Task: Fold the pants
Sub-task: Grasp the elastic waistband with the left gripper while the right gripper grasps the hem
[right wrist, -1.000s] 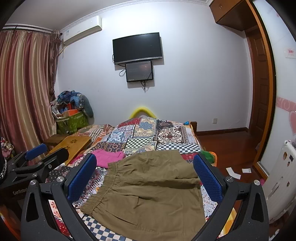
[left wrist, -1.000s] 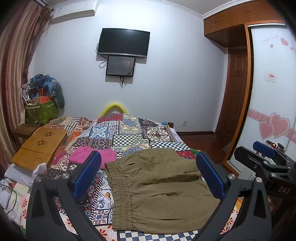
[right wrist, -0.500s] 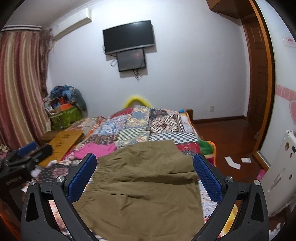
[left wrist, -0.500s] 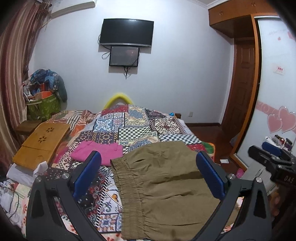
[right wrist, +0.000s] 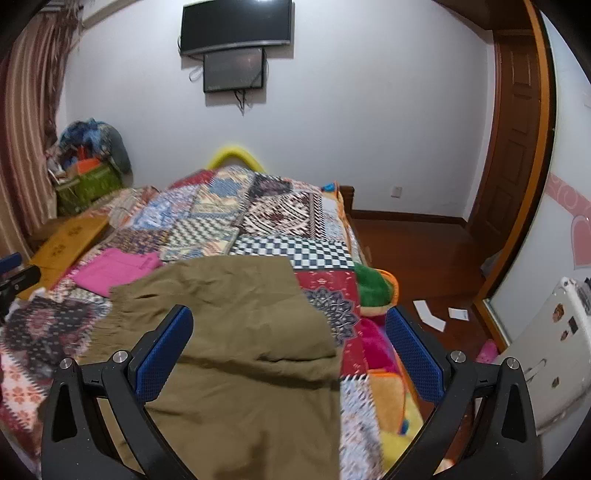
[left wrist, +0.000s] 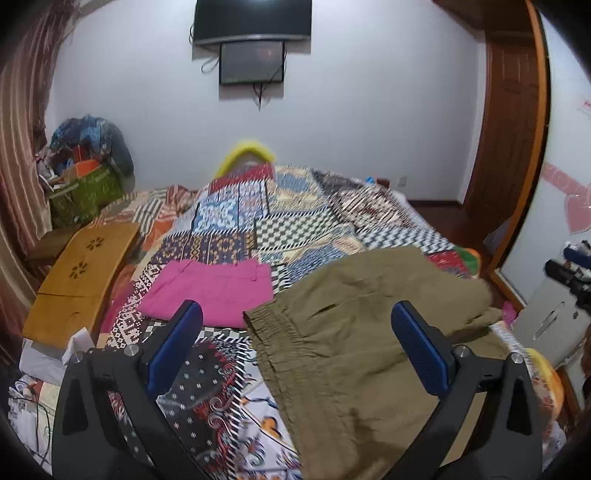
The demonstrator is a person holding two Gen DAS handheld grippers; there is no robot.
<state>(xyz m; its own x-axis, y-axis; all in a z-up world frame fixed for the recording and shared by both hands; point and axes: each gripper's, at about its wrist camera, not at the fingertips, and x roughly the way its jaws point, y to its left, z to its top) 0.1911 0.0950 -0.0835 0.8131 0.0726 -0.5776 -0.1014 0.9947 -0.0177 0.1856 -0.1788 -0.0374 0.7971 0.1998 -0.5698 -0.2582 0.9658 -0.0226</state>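
mostly patchwork bedspread [left wrist: 236,236] under olive pants [left wrist: 354,332], white wall [left wrist: 369,110] behind.

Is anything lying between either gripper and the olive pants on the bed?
Nothing visible does. The left gripper and right gripper are both open above the olive pants, with only air between. The pink garment lies beside the pants, out of the way.

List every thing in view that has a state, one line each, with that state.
left hand-held gripper: open, empty, above the bed
right hand-held gripper: open, empty, above the pants
olive pants: lying on the quilt, one leg laid over the other
pink garment: folded, flat beside the pants
wall TV: screen dark
wooden door: shut
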